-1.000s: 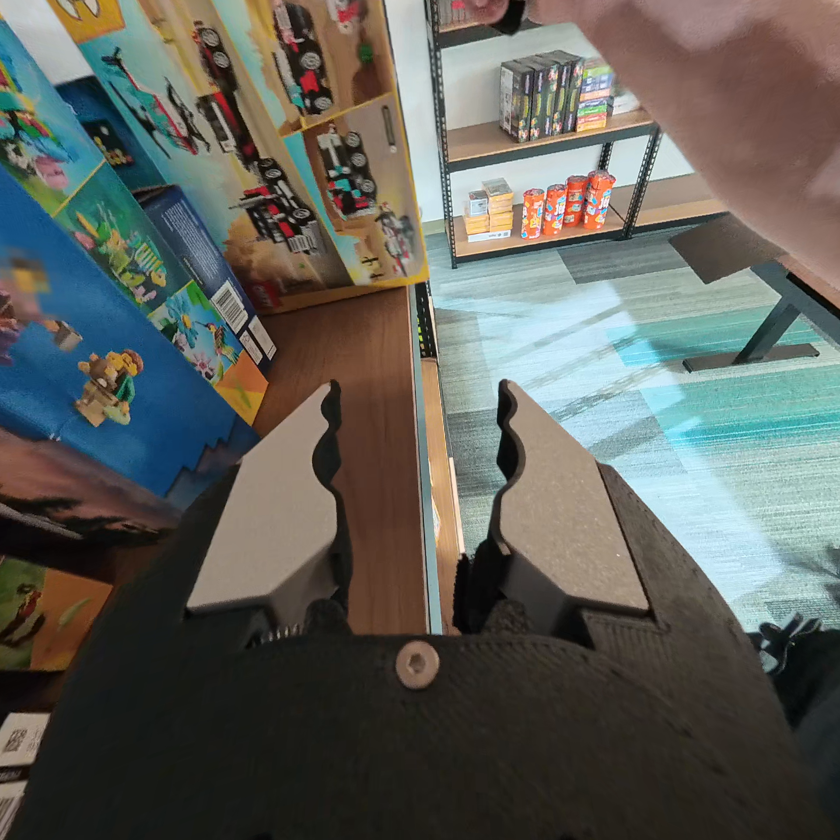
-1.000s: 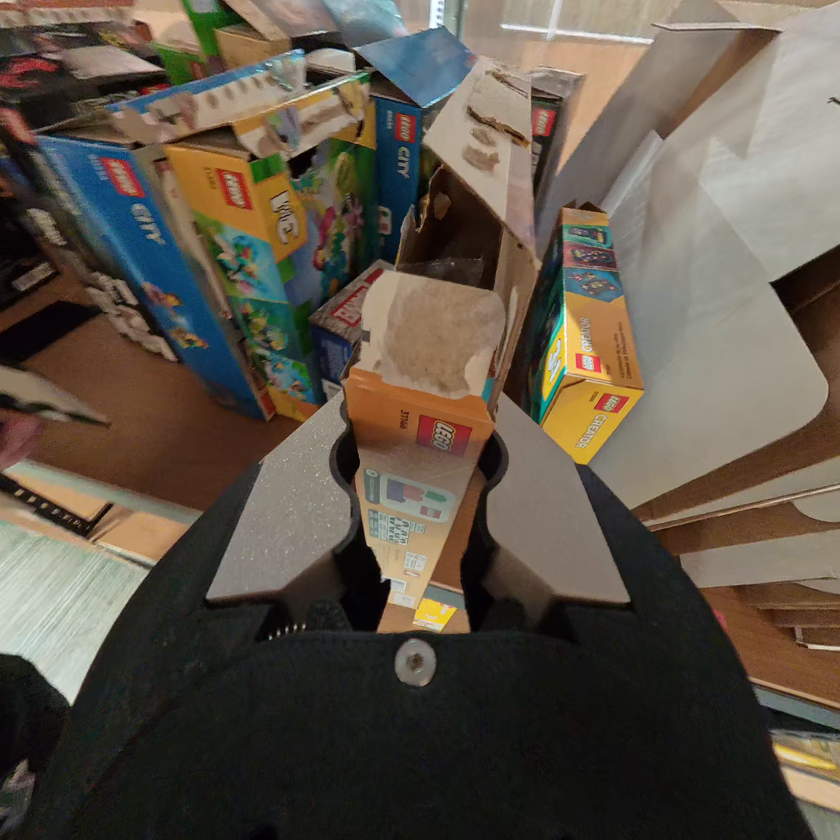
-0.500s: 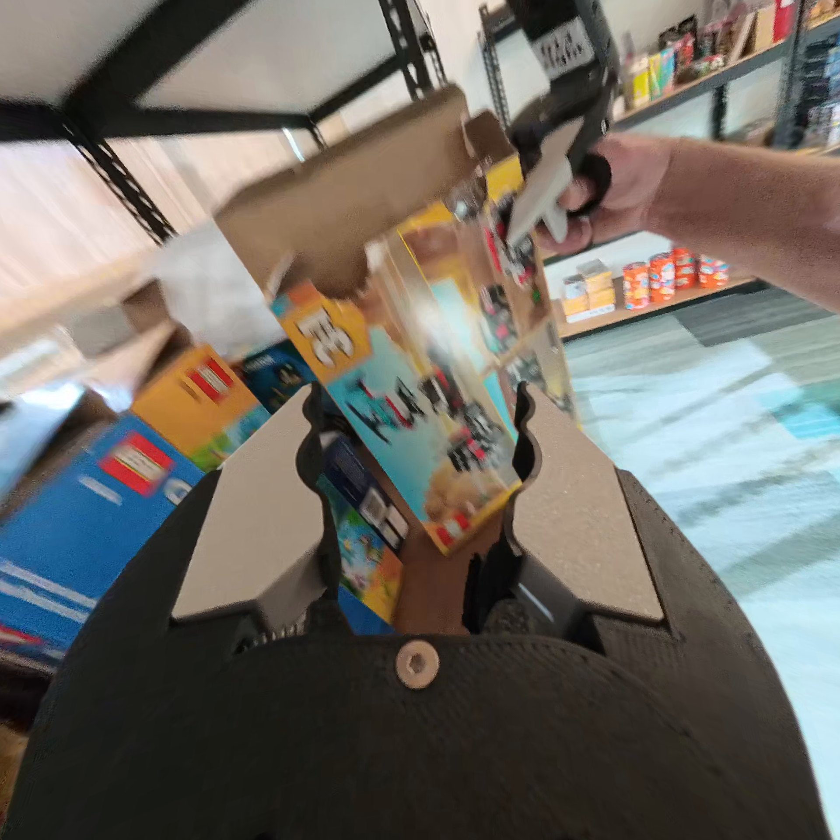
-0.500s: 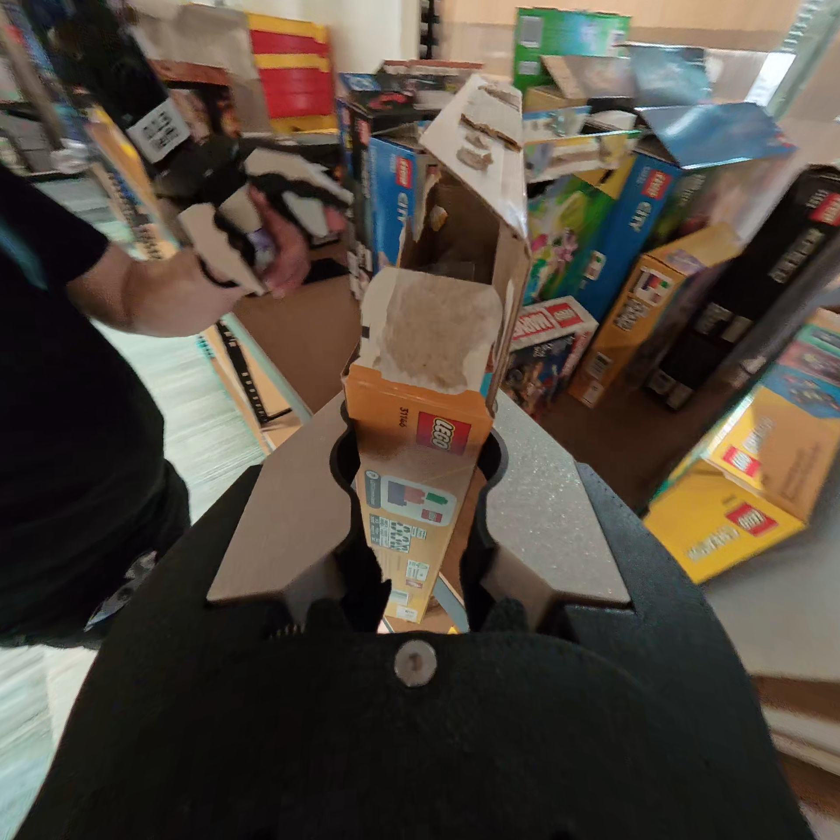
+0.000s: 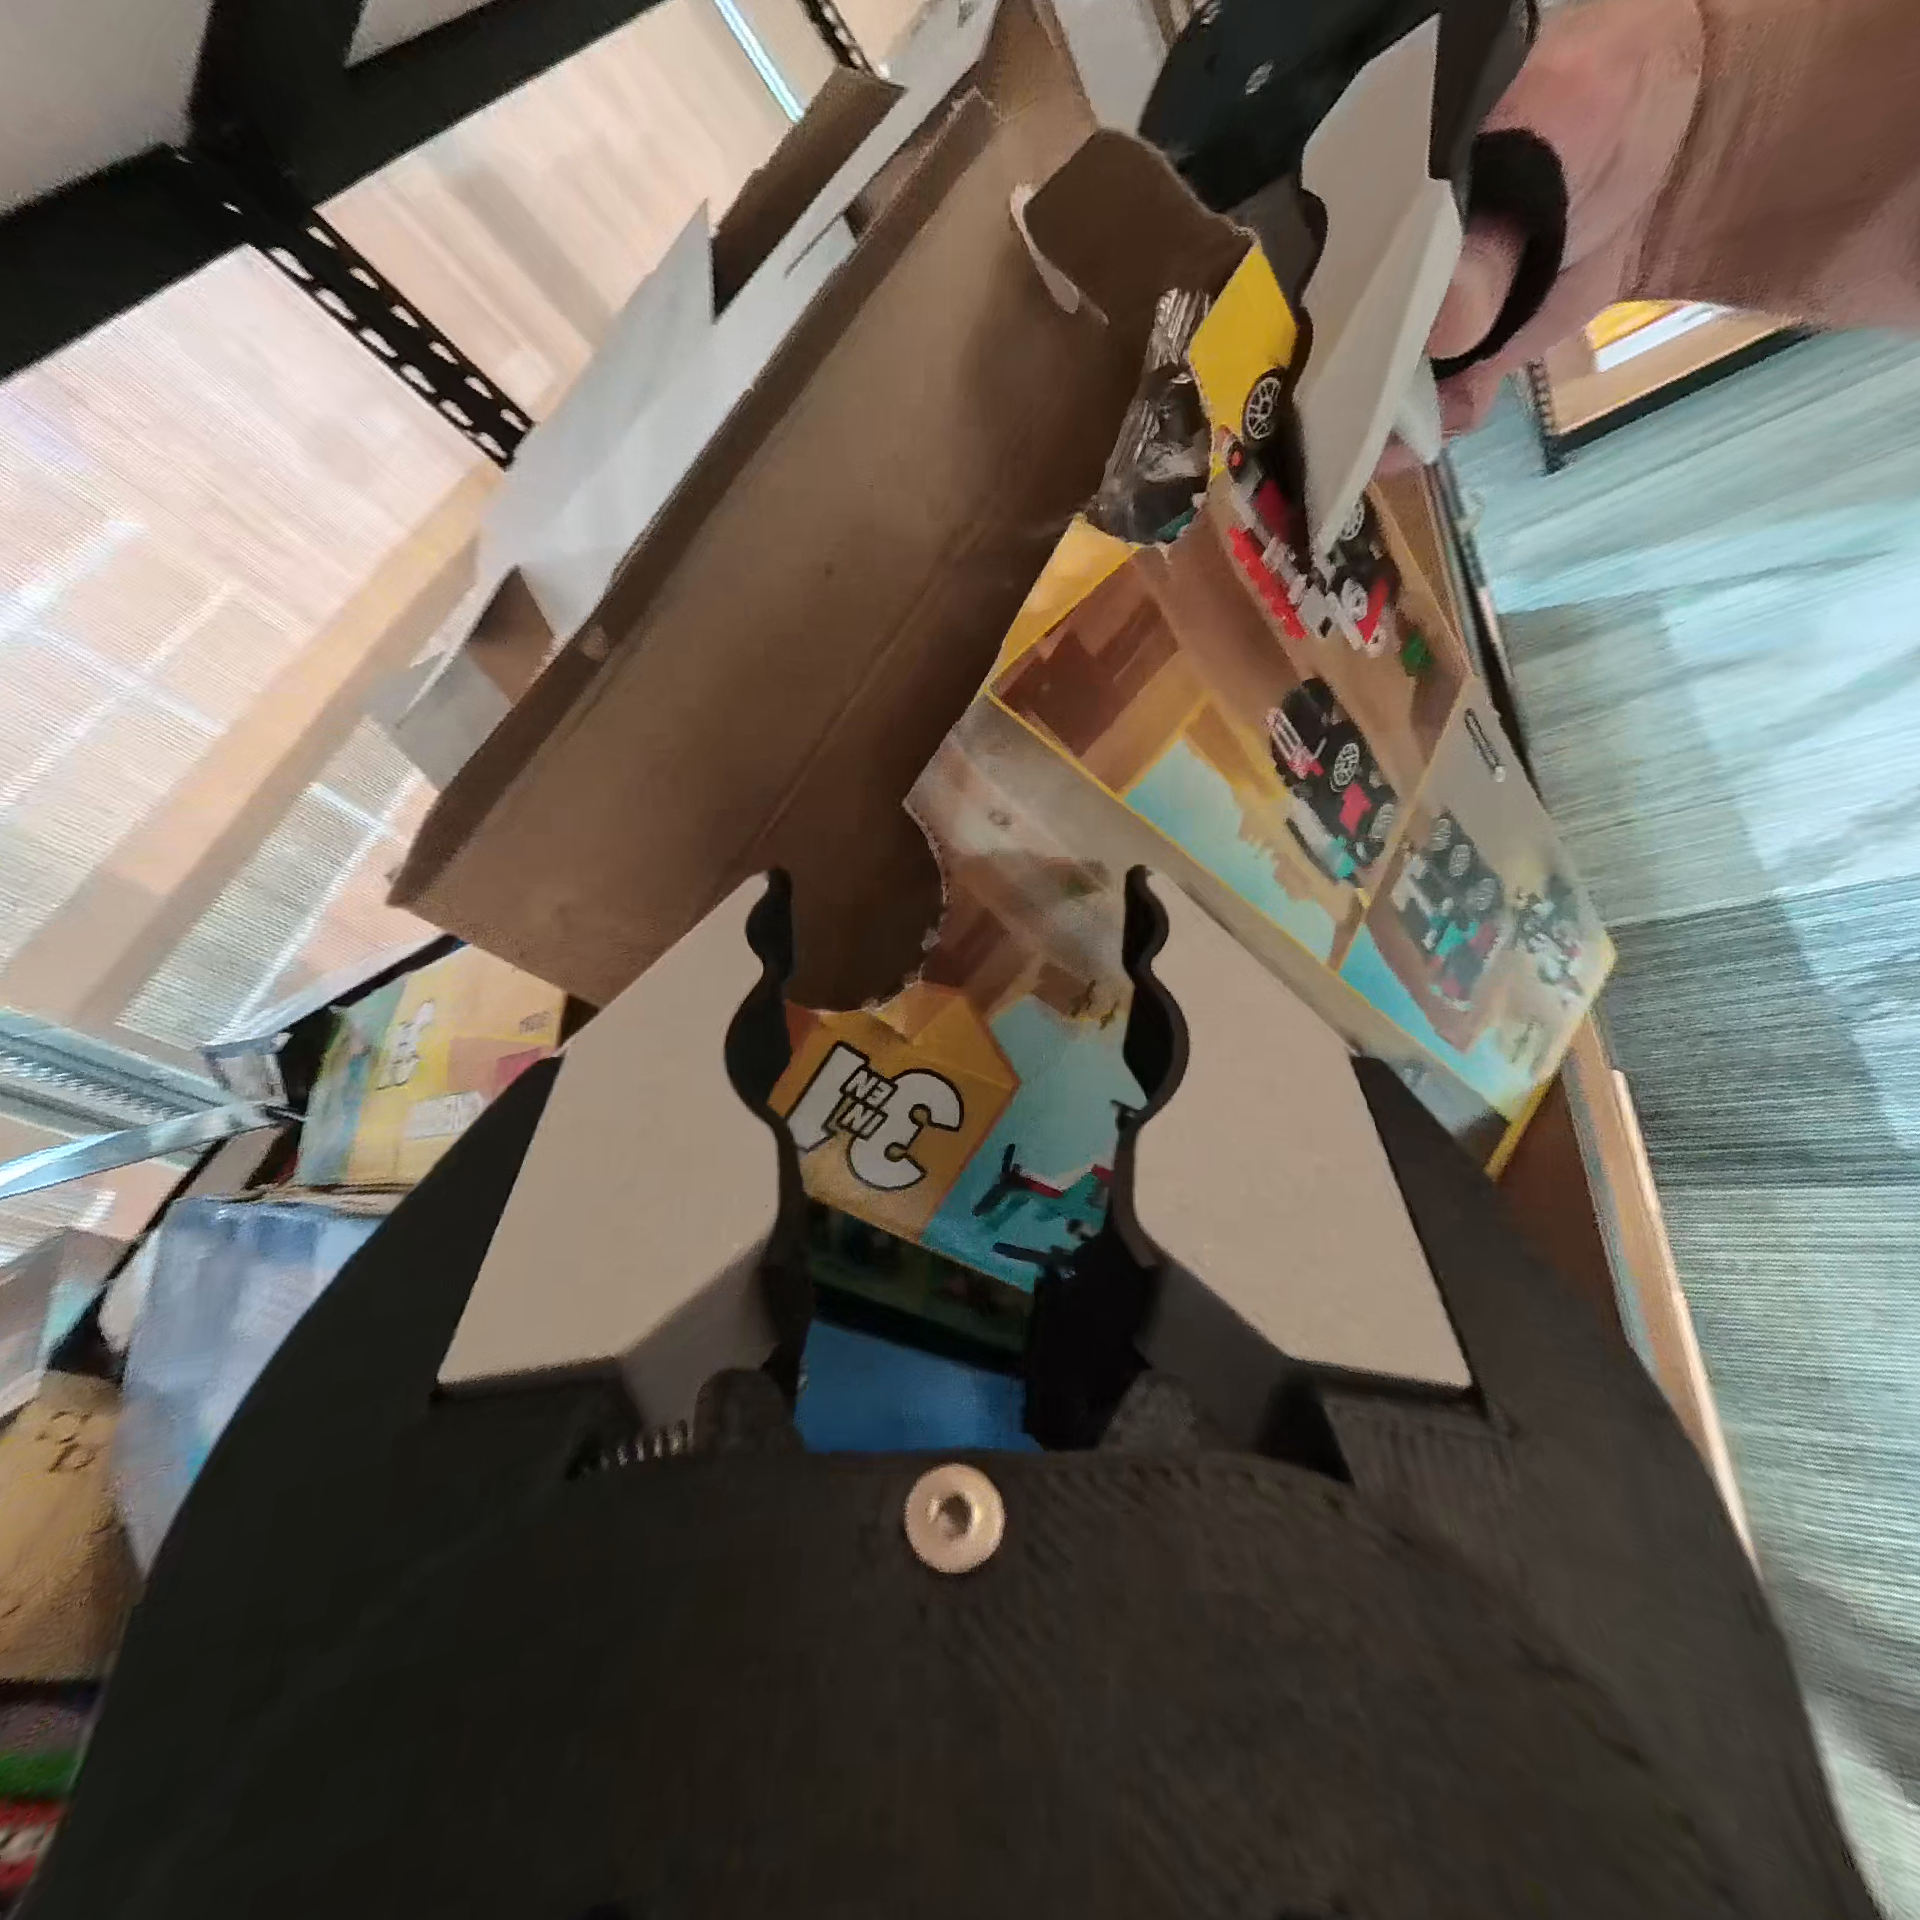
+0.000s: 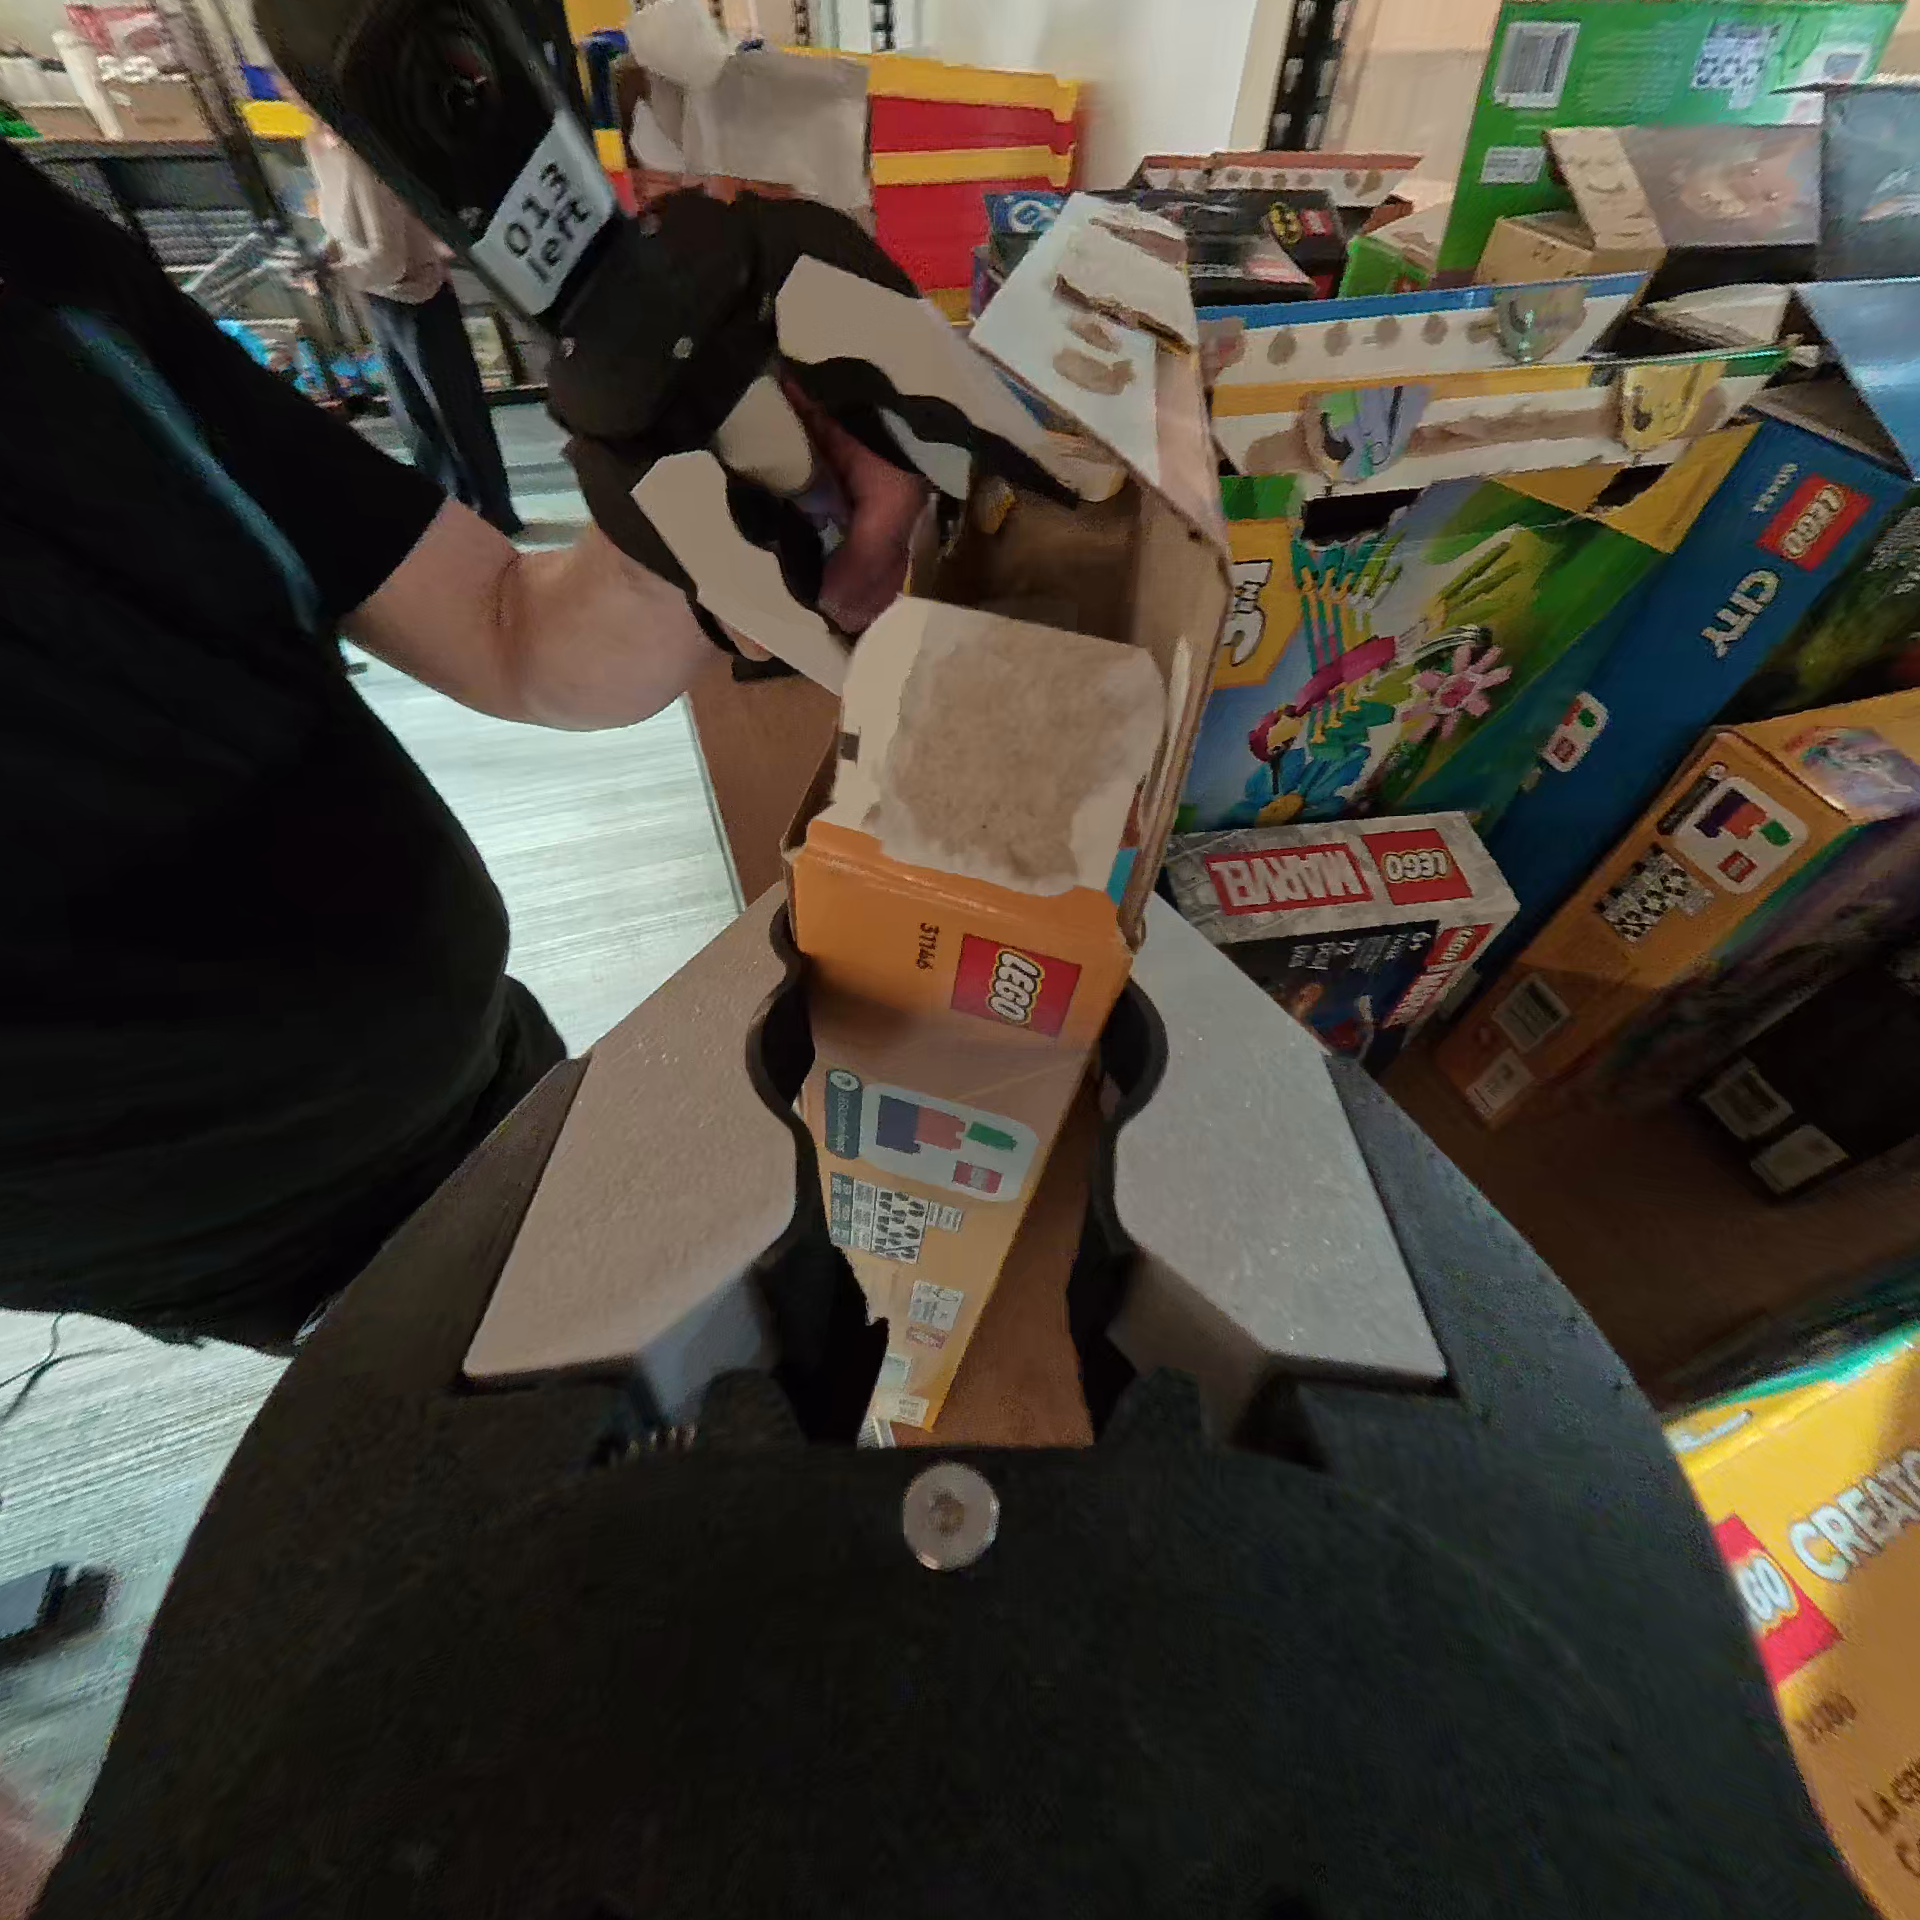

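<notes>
We see an opened yellow toy-brick box [image 6: 966,997] clamped in our right gripper [image 6: 951,966], long axis running forward from it. Our left gripper [image 5: 951,935], fingers apart and empty, faces its torn brown flap [image 5: 727,665] nearby.

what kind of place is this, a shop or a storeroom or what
Probably a stockroom or workroom rather than a shop: opened toy brick set boxes crowd a wooden shelf board, black metal racking stands overhead, and the floor is office-style carpet.
</notes>
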Action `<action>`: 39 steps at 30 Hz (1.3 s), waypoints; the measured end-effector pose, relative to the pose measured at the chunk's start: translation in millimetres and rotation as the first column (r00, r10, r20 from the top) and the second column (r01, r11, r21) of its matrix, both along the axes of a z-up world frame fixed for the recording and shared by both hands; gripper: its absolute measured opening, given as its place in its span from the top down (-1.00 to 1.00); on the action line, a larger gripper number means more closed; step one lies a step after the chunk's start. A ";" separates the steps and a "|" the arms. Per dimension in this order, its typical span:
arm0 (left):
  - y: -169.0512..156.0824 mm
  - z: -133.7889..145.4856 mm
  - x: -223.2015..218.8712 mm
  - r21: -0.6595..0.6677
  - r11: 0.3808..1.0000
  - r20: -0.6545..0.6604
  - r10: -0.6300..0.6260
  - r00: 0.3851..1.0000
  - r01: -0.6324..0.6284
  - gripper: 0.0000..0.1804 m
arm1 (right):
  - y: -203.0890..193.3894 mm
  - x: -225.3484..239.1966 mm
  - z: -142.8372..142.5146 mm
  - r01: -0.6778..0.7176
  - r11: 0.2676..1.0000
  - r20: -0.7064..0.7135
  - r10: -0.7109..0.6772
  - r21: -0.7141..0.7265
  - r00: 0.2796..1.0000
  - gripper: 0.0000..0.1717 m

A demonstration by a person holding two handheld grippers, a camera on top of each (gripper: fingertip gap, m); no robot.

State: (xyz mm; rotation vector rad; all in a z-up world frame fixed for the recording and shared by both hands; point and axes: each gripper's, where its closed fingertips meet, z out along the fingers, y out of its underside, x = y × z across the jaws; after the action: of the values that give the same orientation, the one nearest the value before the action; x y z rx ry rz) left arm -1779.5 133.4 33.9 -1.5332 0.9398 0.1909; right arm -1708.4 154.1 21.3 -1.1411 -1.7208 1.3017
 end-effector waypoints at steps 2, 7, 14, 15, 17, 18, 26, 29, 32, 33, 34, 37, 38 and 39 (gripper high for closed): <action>1.5 1.1 -1.8 0.041 0.999 -0.031 0.025 0.999 -0.023 0.34 | 3.3 -0.2 1.0 0.043 0.999 -0.016 -0.042 0.024 0.999 0.34; -6.5 19.8 -8.5 0.101 0.994 -0.033 0.039 0.999 -0.036 -0.03 | -2.9 1.5 1.2 0.025 0.999 -0.037 -0.024 0.044 0.999 0.36; 0.0 13.6 -13.5 0.049 0.997 -0.098 0.067 0.993 -0.062 0.22 | -3.1 1.8 0.4 0.006 0.999 -0.024 -0.005 0.050 1.000 0.36; -0.6 9.0 -10.0 0.026 0.998 -0.108 0.052 0.993 -0.049 0.32 | -2.0 1.5 0.2 0.012 0.998 -0.020 -0.010 0.054 1.000 0.36; 1.3 1.0 -6.0 0.009 0.999 -0.141 0.047 0.989 -0.046 0.41 | -0.2 1.3 0.2 0.027 0.998 -0.014 -0.026 0.065 1.000 0.33; 1.4 -2.2 -3.1 -0.001 0.999 -0.142 0.032 0.989 -0.032 0.48 | 2.9 0.8 0.7 0.054 0.996 -0.018 -0.053 0.076 0.998 0.32; 1.9 -3.6 -1.1 0.003 1.000 -0.158 0.025 0.987 -0.025 0.45 | 10.2 28.6 56.6 0.074 0.997 -0.257 -0.081 -0.039 0.963 0.33; 1.6 -3.8 -1.1 0.005 1.000 -0.162 0.025 0.986 -0.024 0.46 | 26.2 42.1 82.6 0.039 0.982 -0.336 -0.102 -0.187 0.936 0.44; 1.4 -4.0 -1.0 -0.003 1.000 -0.162 0.020 0.987 -0.020 0.46 | 35.8 34.6 69.7 0.032 0.971 -0.241 -0.091 -0.237 0.966 0.44; 1.4 -4.1 -1.0 -0.004 1.000 -0.163 0.019 0.986 -0.020 0.46 | 32.6 29.3 63.5 0.014 0.970 -0.202 -0.065 -0.241 0.977 0.42; 1.3 -4.2 -1.0 -0.004 1.000 -0.163 0.017 0.986 -0.018 0.46 | 32.5 21.9 57.0 0.034 0.974 -0.163 -0.072 -0.225 0.984 0.43; 1.1 -5.6 -0.7 0.002 1.000 -0.171 0.010 0.985 -0.010 0.46 | 25.7 1.7 36.9 0.055 0.985 -0.035 -0.062 -0.166 0.997 0.65; 0.9 -6.3 -0.7 0.006 1.000 -0.178 0.010 0.984 -0.009 0.46 | 22.3 -2.4 35.0 0.043 0.987 -0.021 -0.047 -0.155 0.999 0.76; 0.8 -7.9 -0.9 0.002 1.000 -0.182 0.008 0.983 -0.007 0.45 | 19.7 -2.9 36.4 0.027 0.989 -0.020 -0.030 -0.148 0.999 0.85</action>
State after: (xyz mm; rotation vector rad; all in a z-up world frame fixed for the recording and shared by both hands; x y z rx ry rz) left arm -1780.5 134.1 26.1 -1.5366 1.0773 0.3418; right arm -1711.3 173.8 57.6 -1.2251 -1.6079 1.4385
